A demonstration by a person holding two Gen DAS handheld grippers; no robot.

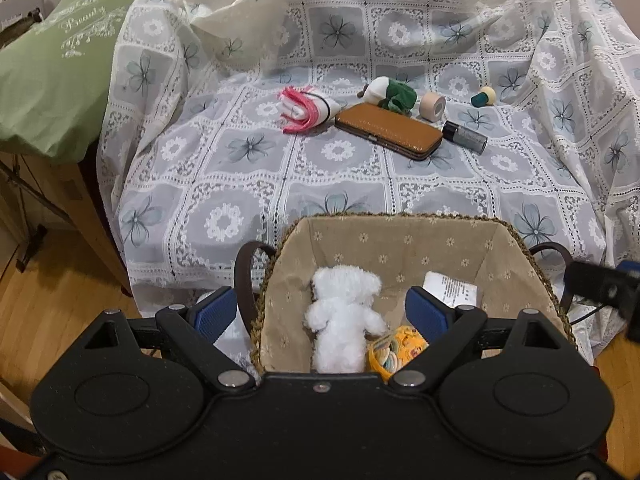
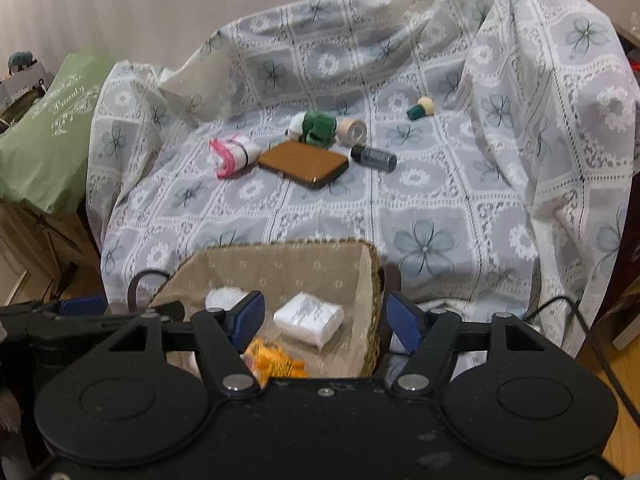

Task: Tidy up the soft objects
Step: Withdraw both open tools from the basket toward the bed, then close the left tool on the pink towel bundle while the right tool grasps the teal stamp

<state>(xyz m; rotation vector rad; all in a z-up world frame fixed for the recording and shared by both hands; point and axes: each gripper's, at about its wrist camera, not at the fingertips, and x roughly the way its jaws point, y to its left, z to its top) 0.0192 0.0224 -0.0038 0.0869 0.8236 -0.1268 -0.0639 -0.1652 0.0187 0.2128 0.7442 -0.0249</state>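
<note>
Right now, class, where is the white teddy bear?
In the left wrist view, the white teddy bear lies inside the basket, toward its left side, beside a yellow pouch.

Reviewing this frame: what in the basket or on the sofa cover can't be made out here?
- White plush toy: lower body hidden by the left gripper body in the left wrist view; face turned away.
- Yellow item: blurred in the right wrist view, partly covered by the right gripper.
- White packet: print too small to read.
- Basket: near wall cut off.
</note>
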